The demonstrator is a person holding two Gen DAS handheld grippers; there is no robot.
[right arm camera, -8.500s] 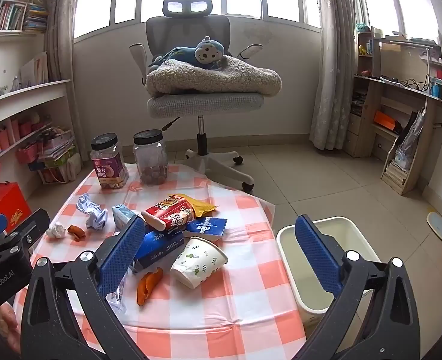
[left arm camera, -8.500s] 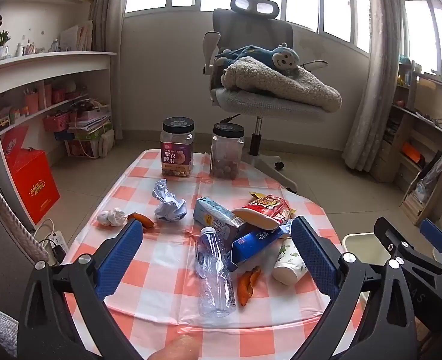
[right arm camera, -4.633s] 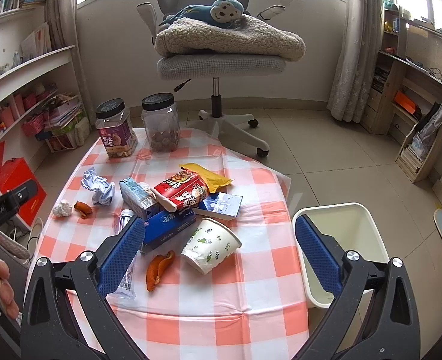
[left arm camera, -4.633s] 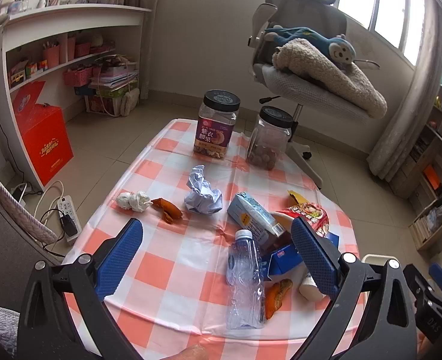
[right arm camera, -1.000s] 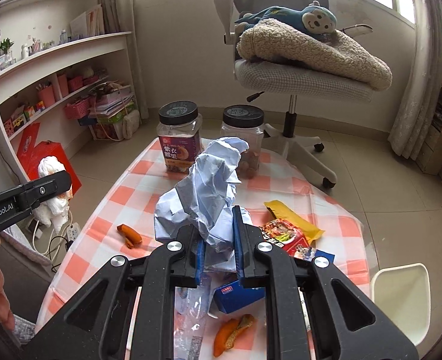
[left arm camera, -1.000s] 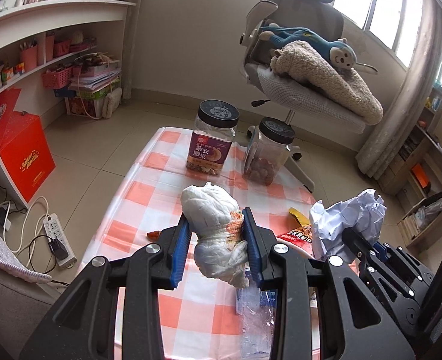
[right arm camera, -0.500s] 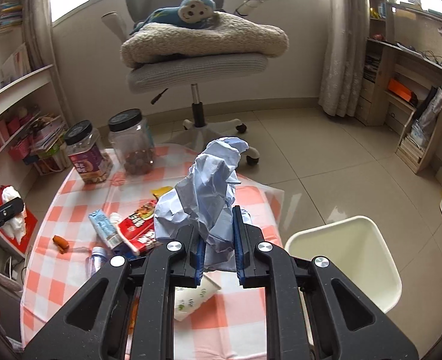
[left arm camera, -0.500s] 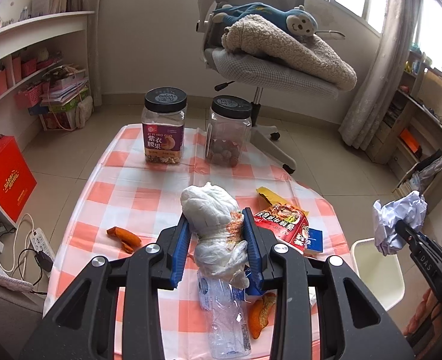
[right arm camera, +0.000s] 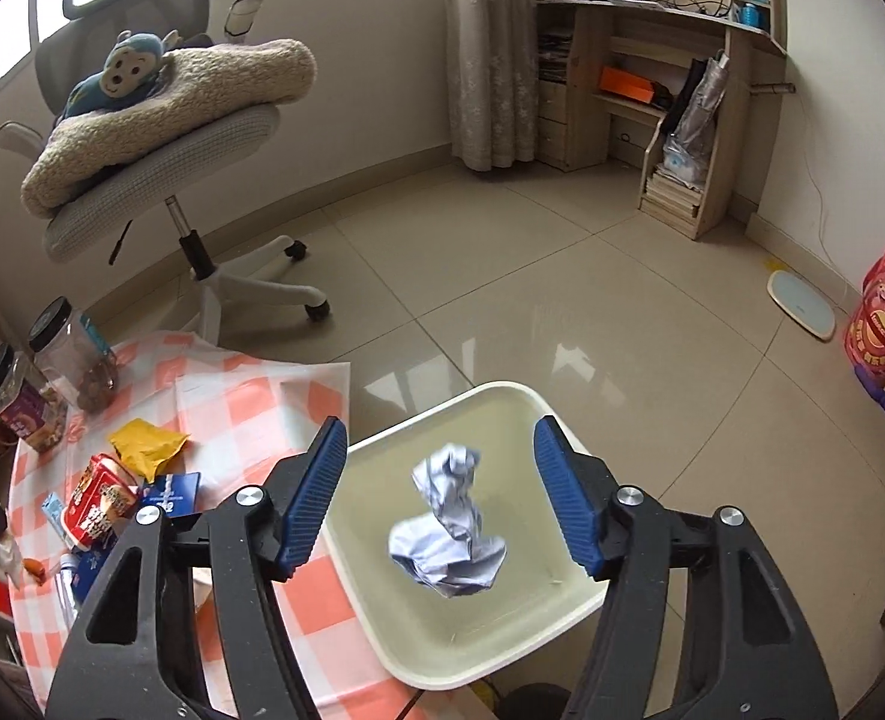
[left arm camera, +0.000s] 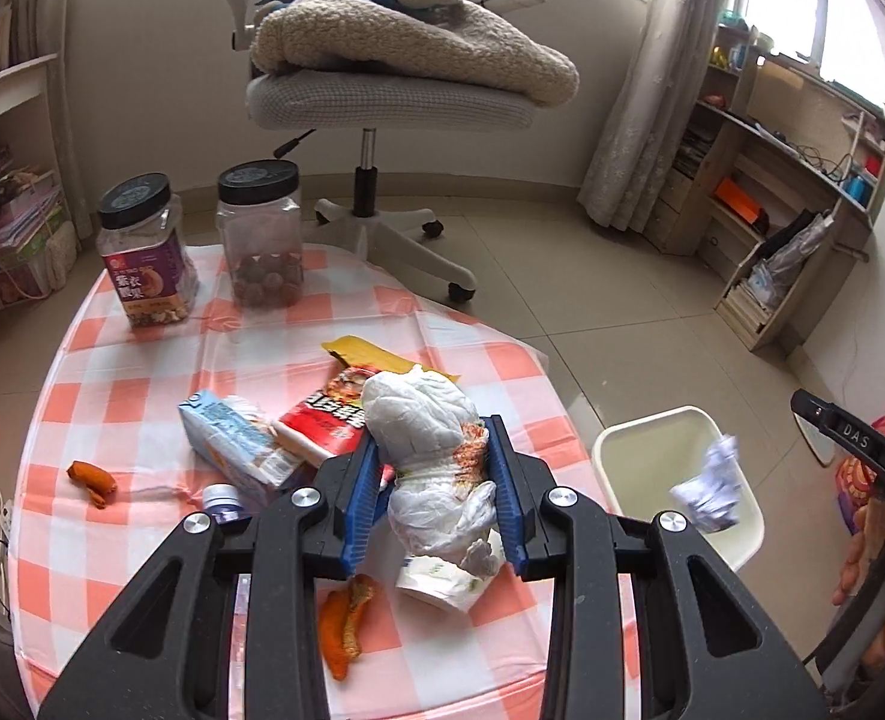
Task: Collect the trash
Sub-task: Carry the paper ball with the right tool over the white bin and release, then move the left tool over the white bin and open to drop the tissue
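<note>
Now swung from the desk (left arm camera: 142, 360) out over the bin (right arm camera: 460, 654), right gripper (right arm camera: 442, 492) fingers opening, crumpled paper (right arm camera: 448, 540) dropping free. Left gripper (left arm camera: 436, 480) clenching the soft, light tissue wad (left arm camera: 430, 450) across its middle; probably squashing easily, needing only gentle pinching.

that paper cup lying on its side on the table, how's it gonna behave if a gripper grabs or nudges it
The paper cup lies on its side on the checked table, so a nudge would probably roll it in a curve. Its thin wall looks likely to crush under a firm pinch. It seems empty, so probably very light.

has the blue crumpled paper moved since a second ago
Yes. The blue crumpled paper has left the opening right gripper and is over the white bin, away from the checked table.
</note>
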